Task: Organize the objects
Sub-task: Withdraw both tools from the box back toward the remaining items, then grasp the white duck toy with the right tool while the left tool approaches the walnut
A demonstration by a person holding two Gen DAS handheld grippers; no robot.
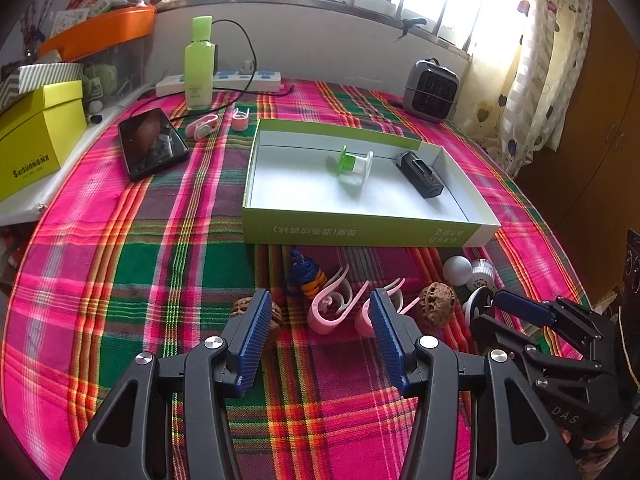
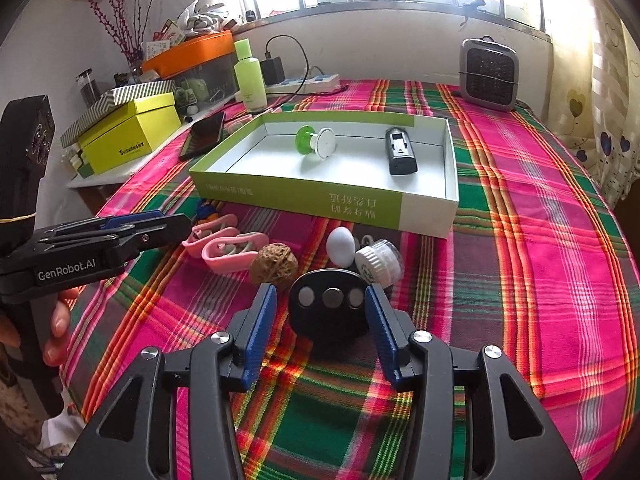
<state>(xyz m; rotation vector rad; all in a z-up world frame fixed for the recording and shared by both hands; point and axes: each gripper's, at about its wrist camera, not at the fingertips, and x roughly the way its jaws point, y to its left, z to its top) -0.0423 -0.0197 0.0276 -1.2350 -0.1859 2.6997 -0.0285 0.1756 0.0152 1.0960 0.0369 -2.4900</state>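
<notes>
Pink-and-green plaid cloth (image 1: 160, 264) covers the table, and a shallow green box (image 1: 360, 232) sits open on it with a green-and-white spool (image 1: 354, 164) and a dark oblong device (image 1: 418, 174) inside.

The left wrist view shows the left gripper (image 1: 318, 338) with its jaws parted and nothing between the pads. One walnut (image 1: 242, 308) lies partly hidden behind its left finger; pink clips (image 1: 332, 308) lie just ahead, with a blue-and-orange bundle (image 1: 304, 280) beyond them and a second walnut (image 1: 436, 304) to the right. A phone (image 1: 152, 148) and a green bottle (image 1: 199, 68) show clearly here.

The right wrist view alone shows a round black disc (image 2: 328, 308) with three metal buttons, resting on the cloth between the pads of the right gripper (image 2: 321, 318). The jaws stand apart and seem clear of it on both sides. Just past it lie a white ball (image 2: 341, 246) and a white-capped jar (image 2: 378, 262) on its side. In the left view that disc is mostly hidden behind the right gripper.
</notes>
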